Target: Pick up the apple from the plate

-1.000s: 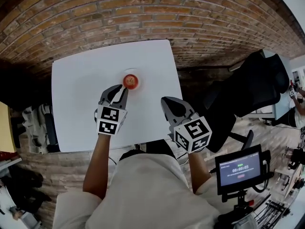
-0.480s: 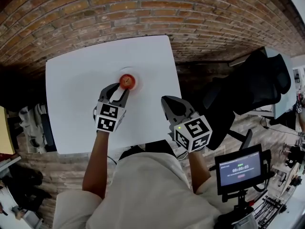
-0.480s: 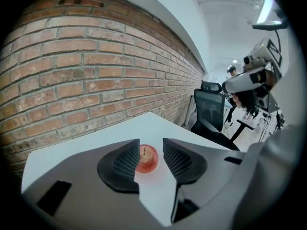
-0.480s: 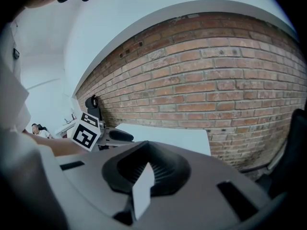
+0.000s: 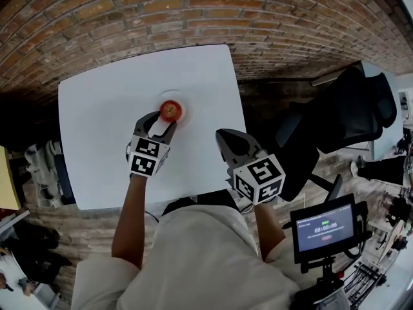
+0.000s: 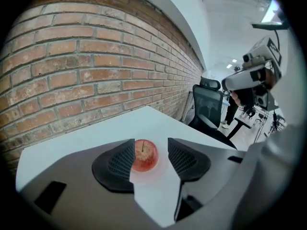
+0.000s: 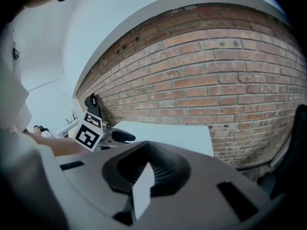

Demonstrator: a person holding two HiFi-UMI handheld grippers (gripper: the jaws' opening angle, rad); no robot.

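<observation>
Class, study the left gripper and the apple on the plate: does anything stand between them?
Nothing visible does. The left gripper has just been opening its jaws. They stand apart with nothing gripped, and the apple sits just ahead of their tips, in line with the gap.

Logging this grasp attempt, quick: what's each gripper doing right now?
Left gripper: jaws open, just been opening; round red apple just ahead of them, not gripped.
Right gripper: jaws shut, empty.

Bright even light, fisheye warp, dark corners
</observation>
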